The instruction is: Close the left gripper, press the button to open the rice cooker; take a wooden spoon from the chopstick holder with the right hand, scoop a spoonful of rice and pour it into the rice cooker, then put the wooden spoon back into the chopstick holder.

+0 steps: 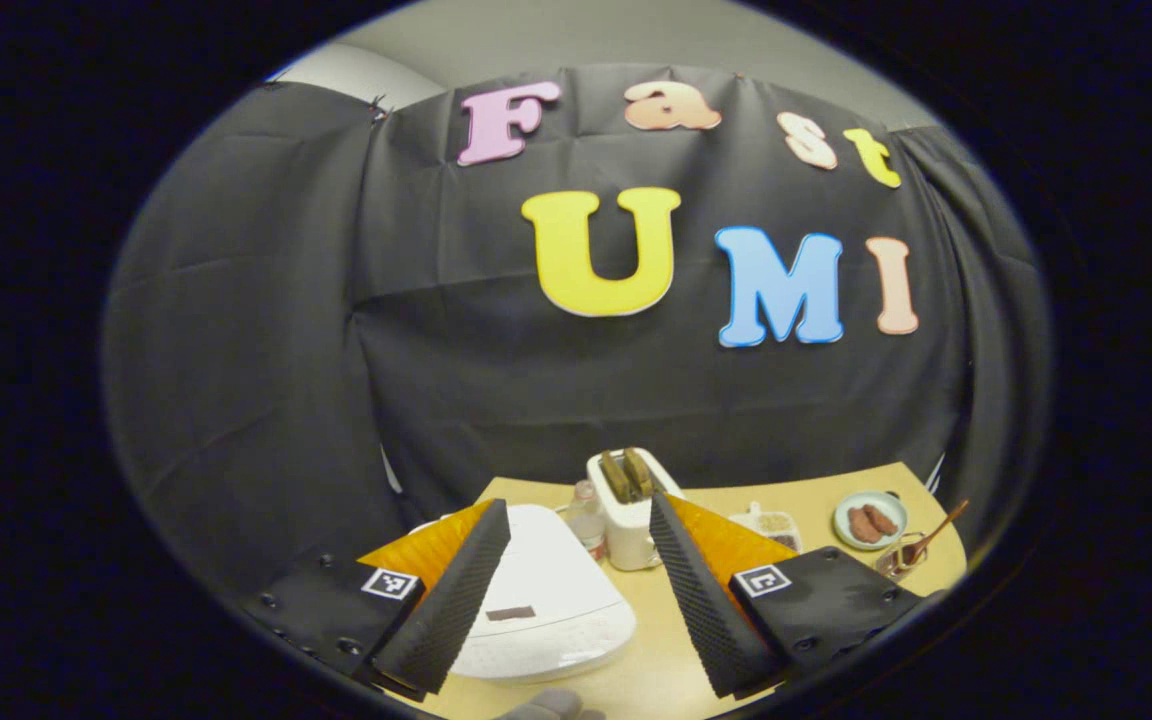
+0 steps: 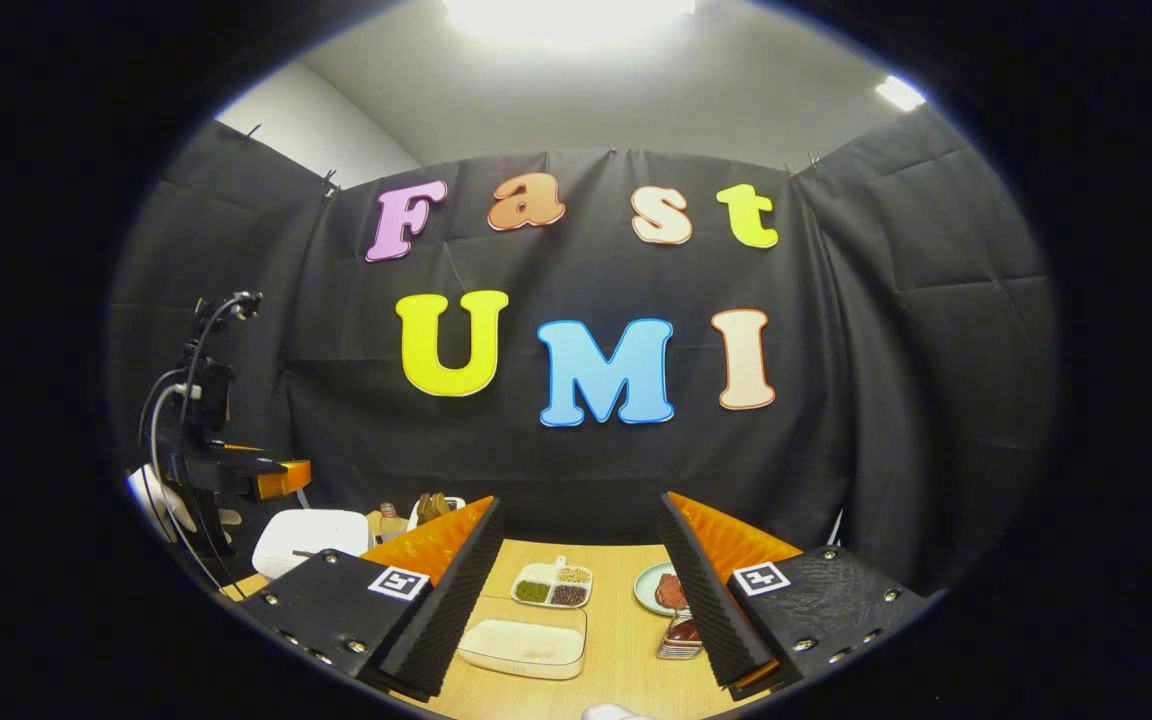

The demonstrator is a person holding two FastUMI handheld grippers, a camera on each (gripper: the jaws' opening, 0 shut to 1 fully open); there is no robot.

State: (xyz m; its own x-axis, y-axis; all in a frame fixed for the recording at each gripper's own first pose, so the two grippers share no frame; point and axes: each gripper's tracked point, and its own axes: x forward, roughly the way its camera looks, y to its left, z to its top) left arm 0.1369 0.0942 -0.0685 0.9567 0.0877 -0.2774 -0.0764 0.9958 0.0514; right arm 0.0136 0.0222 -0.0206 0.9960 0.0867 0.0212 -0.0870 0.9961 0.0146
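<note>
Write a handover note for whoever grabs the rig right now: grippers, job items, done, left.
Left gripper: open, empty, above the rice cooker.
Right gripper: open, empty, above the table with the rice tray between its fingers.
Rice cooker: lid down, at the table's left end; in the right gripper view it sits at left.
Wooden spoon: in the holder at the right end, by the plate.
Done: nothing as far as the frames show.
Left: shut the left gripper, press the button, take the spoon, scoop rice, pour into the cooker, return the spoon.
</note>
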